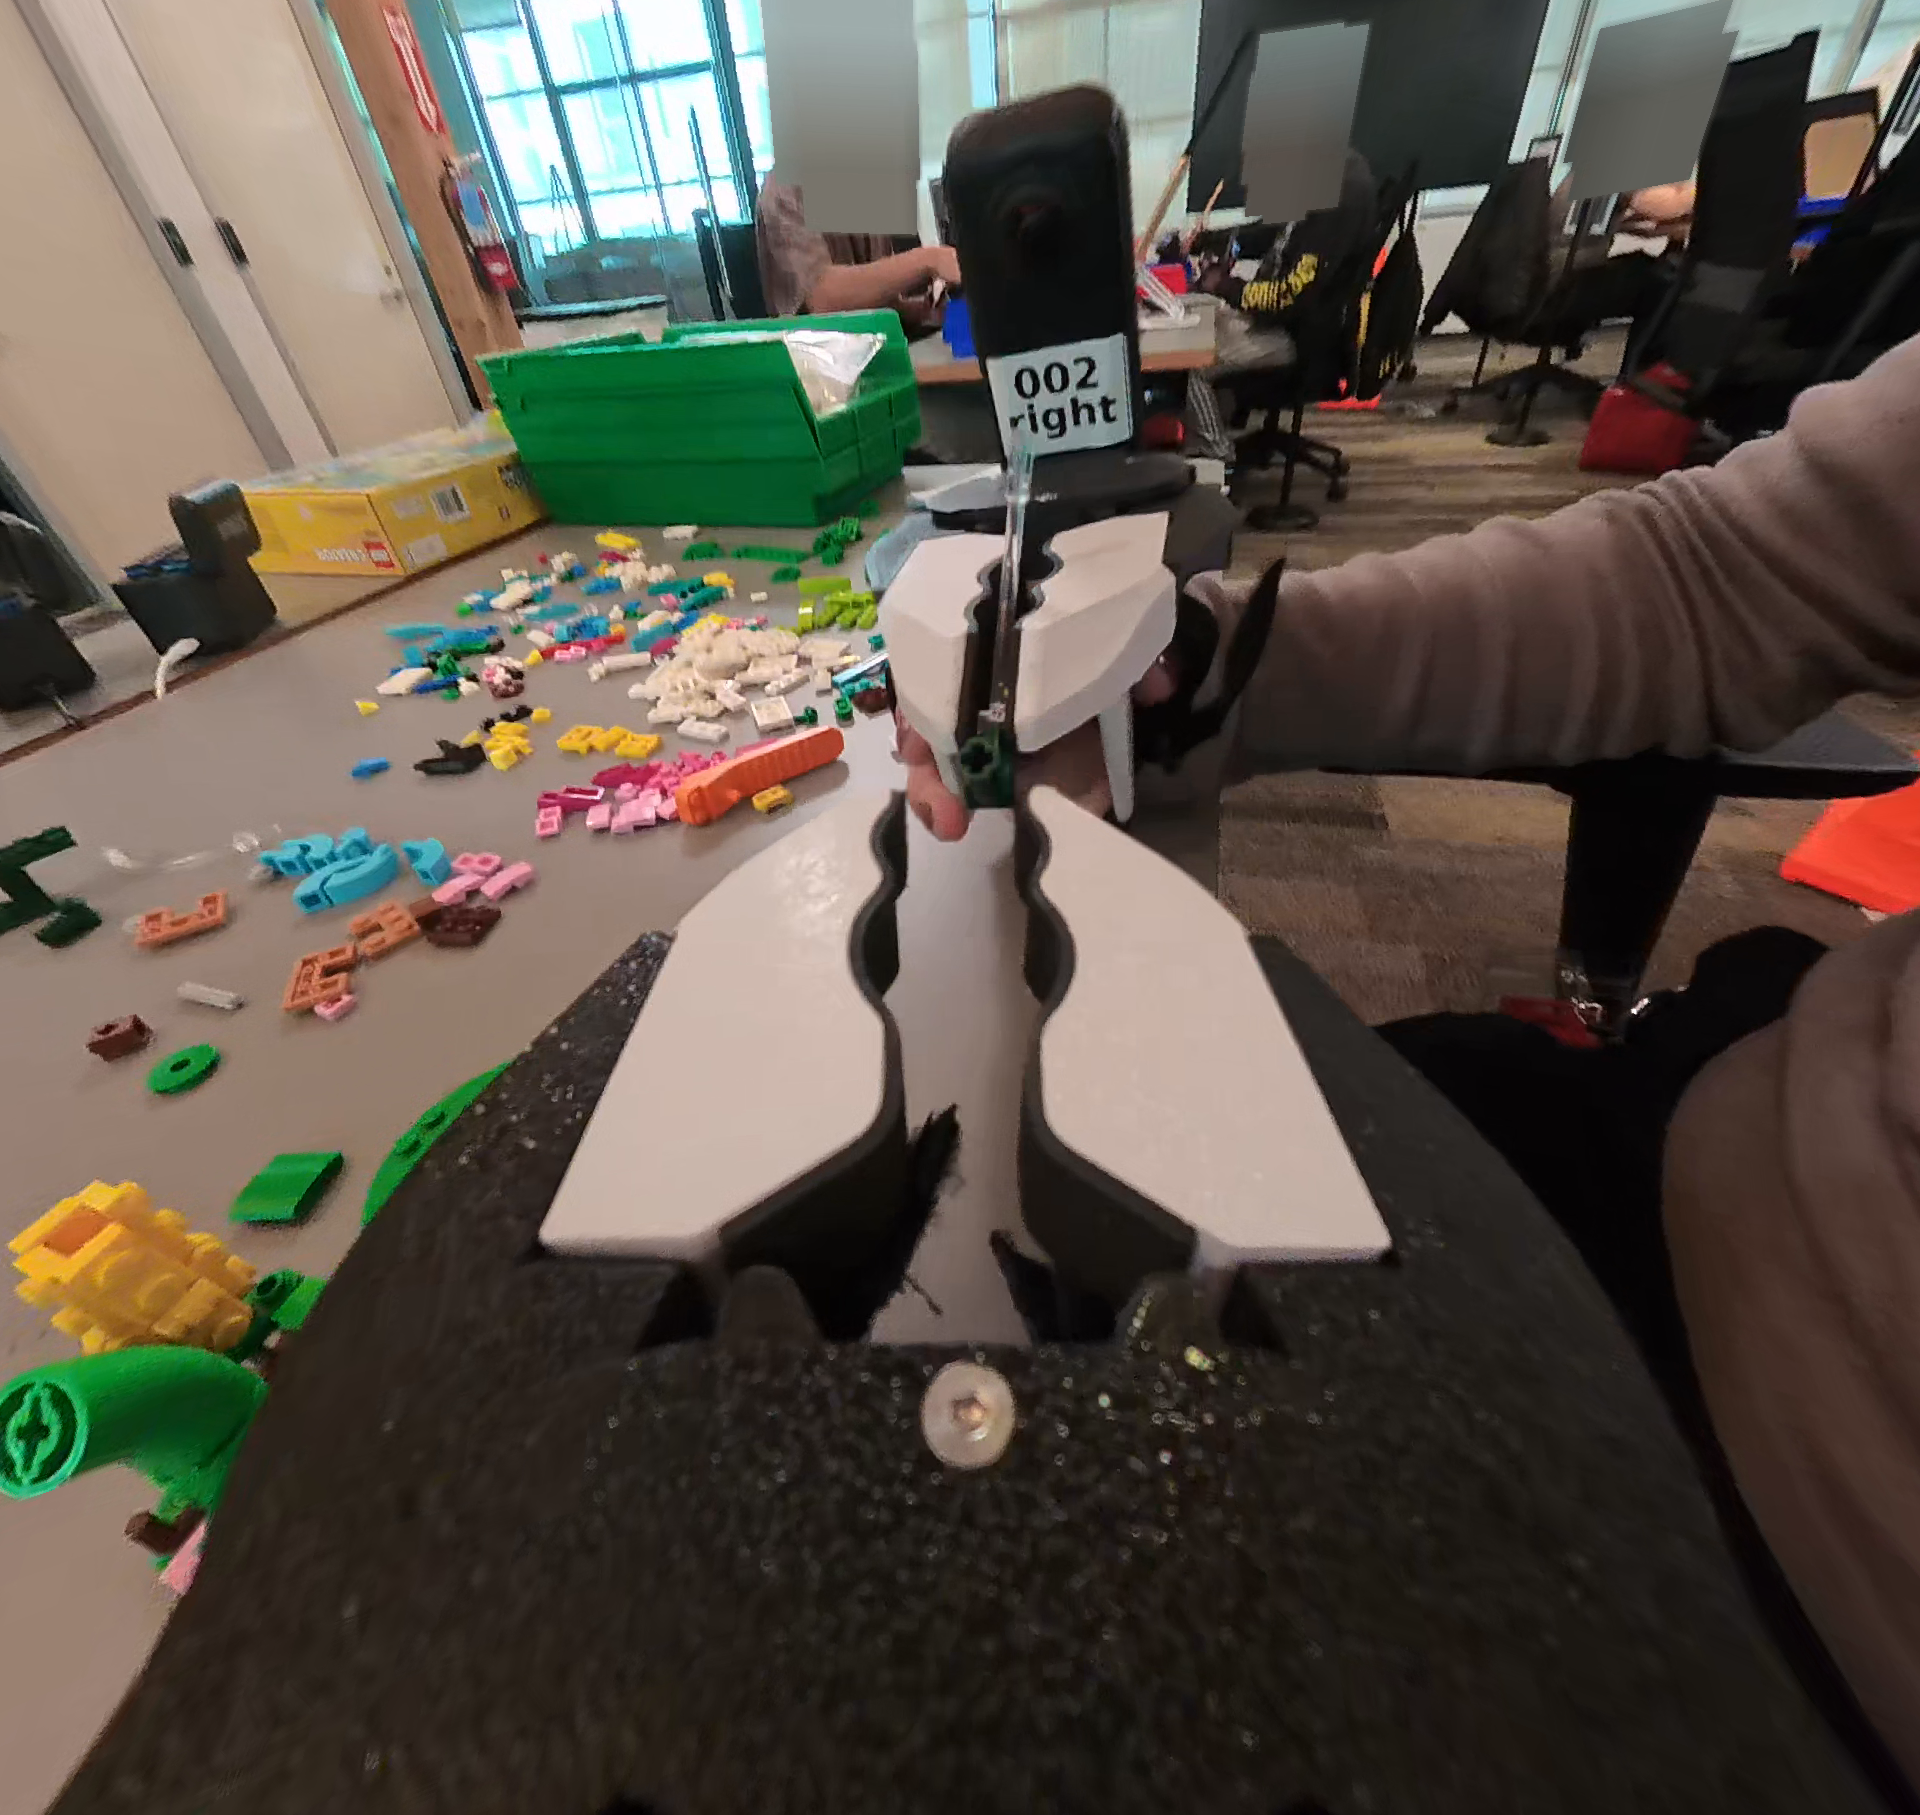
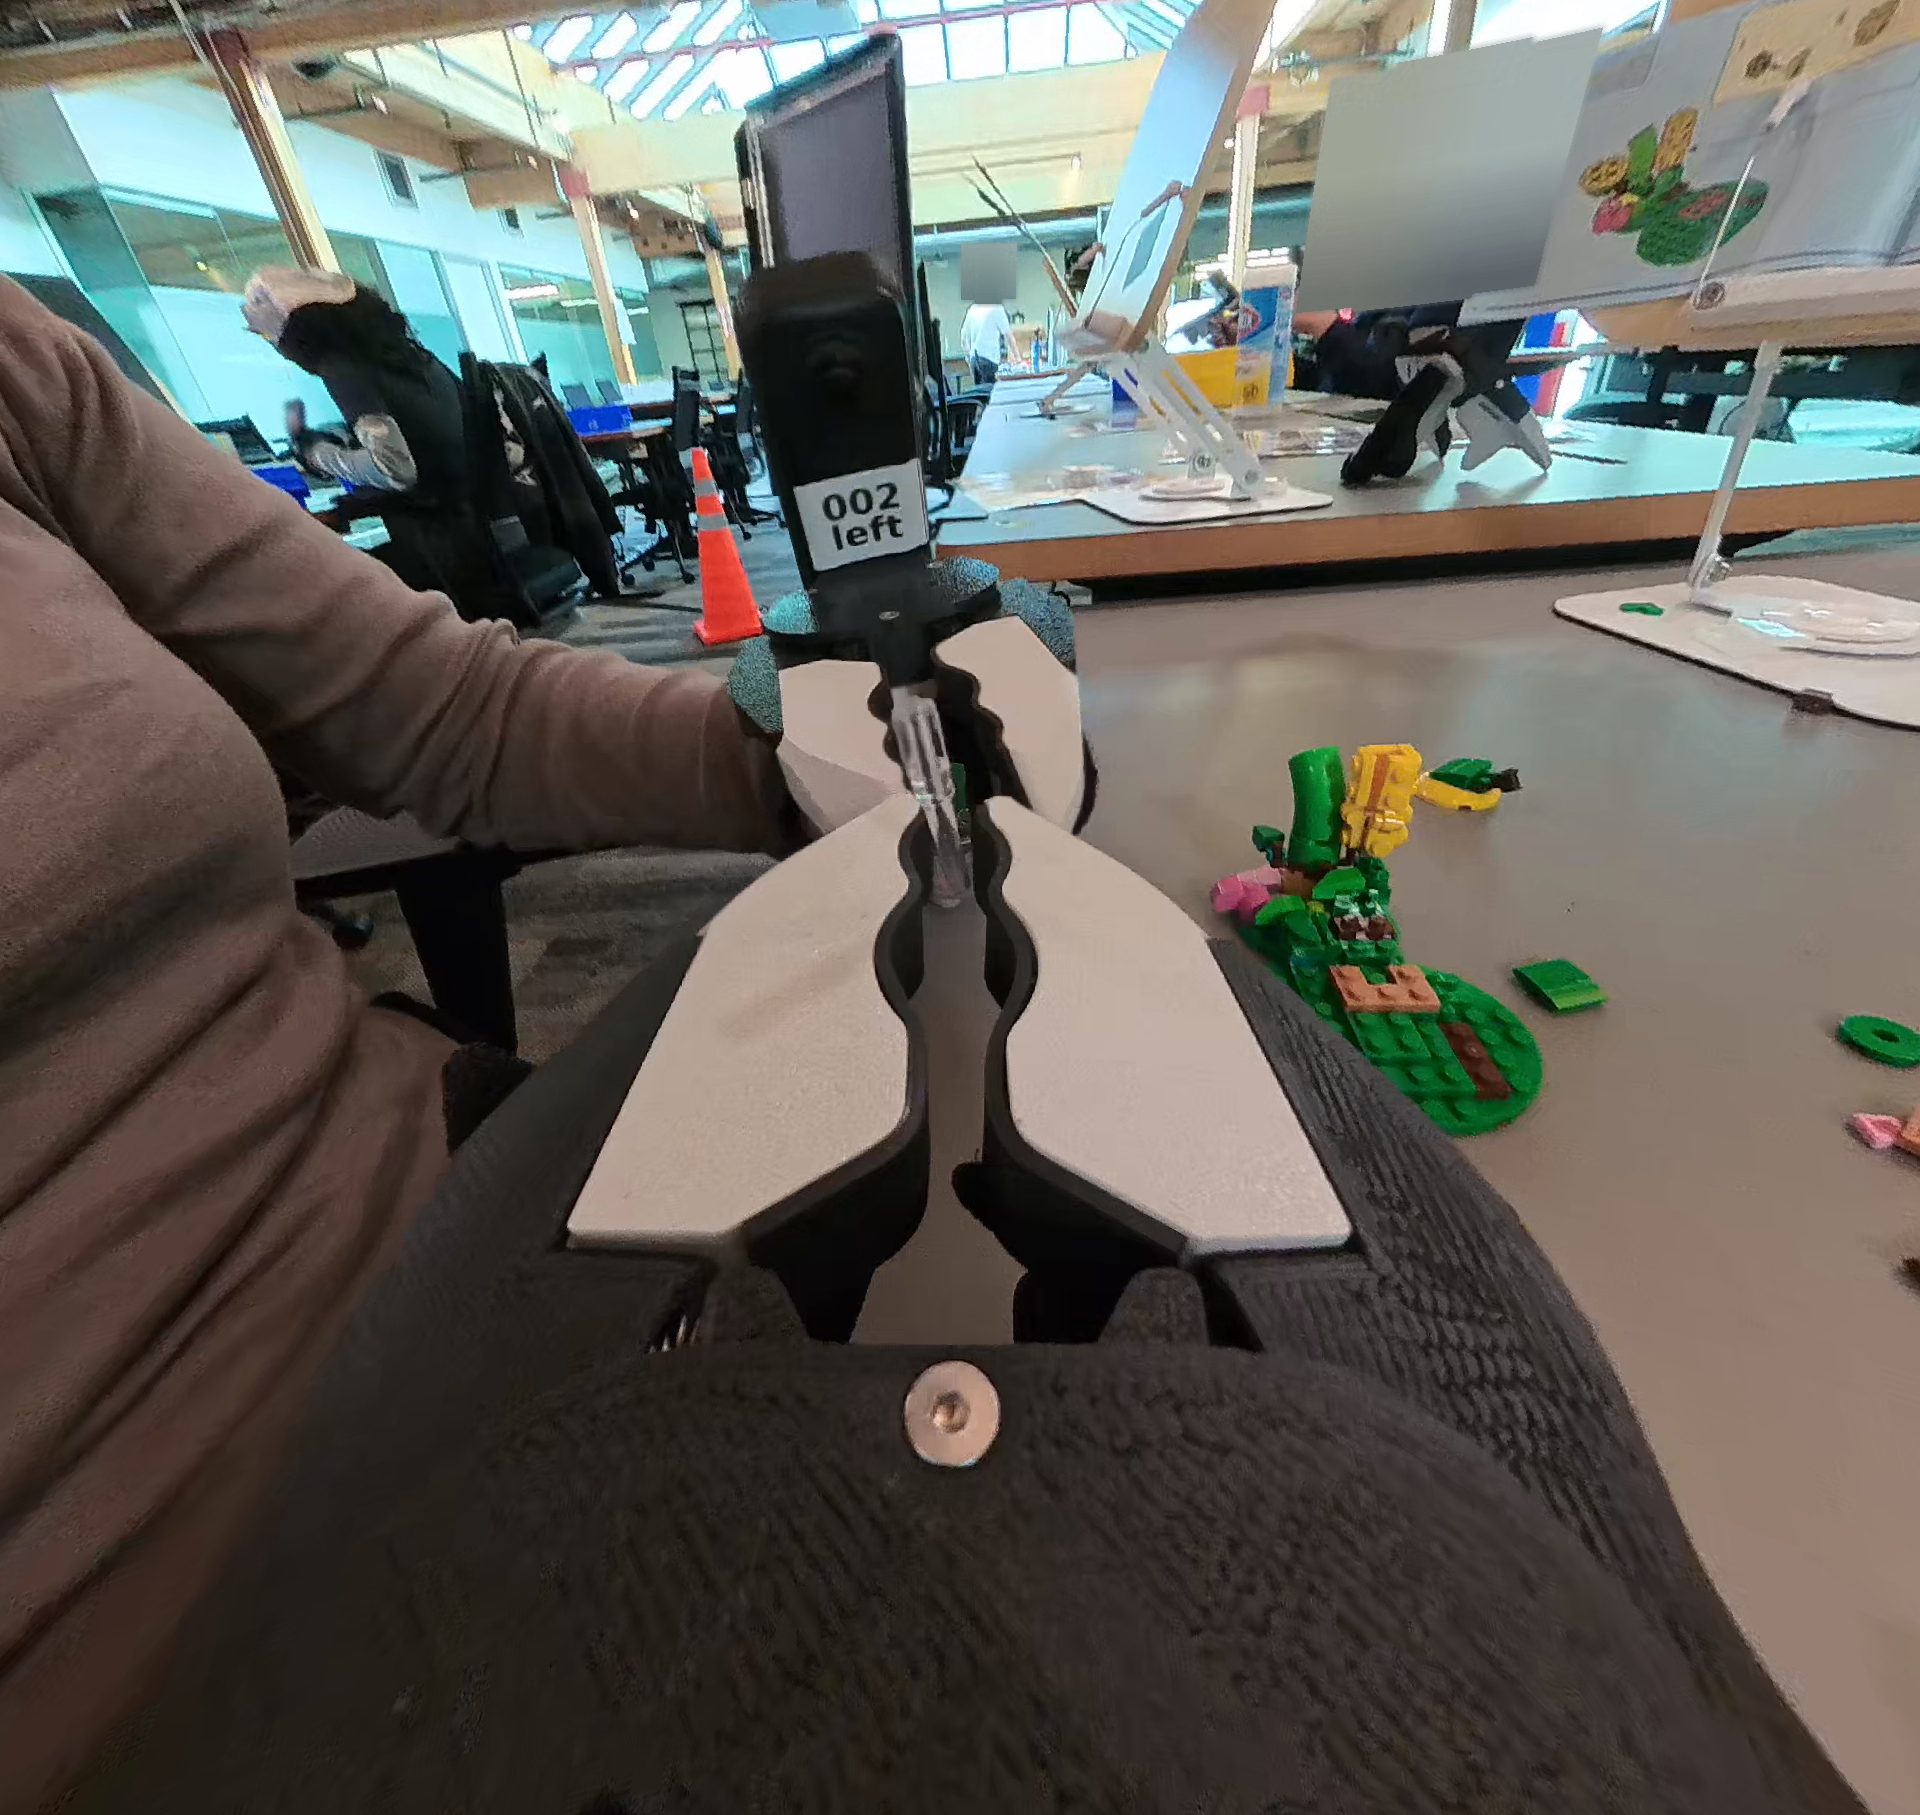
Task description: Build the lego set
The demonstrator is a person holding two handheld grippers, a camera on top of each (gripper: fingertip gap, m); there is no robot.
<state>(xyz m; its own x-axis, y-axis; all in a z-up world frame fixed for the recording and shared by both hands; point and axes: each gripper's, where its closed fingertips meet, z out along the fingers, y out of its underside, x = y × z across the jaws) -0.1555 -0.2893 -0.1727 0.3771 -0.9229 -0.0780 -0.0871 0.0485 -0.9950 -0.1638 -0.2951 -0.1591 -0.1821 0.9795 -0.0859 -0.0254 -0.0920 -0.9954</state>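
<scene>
My right gripper (image 2: 954, 815) is shut on a clear thin rod (image 2: 935, 809) that stands upright between its fingertips. A small dark green piece (image 1: 985, 766) sits at the rod's lower end. My left gripper (image 1: 966, 809) faces it tip to tip, held above the table edge. Its jaws stand apart with nothing between them, just short of the green piece. The partly built model (image 2: 1382, 944) stands on a green round baseplate to the right of the grippers. It has a green pipe and a yellow flower (image 1: 125, 1266).
Loose bricks (image 1: 675, 643) and an orange brick separator (image 1: 758, 773) lie across the grey table. Green bins (image 1: 707, 415) and a yellow box (image 1: 384, 518) stand behind them. An instruction booklet on a clear stand (image 2: 1714, 155) is at the far right. A green tile (image 2: 1558, 986) lies near the model. Less than 4 cm separates the two grippers' tips. The left tips stand about 12 cm off the yellow flower (image 1: 125, 1266). The right camera catches it too, in the right wrist view (image 2: 1360, 770).
</scene>
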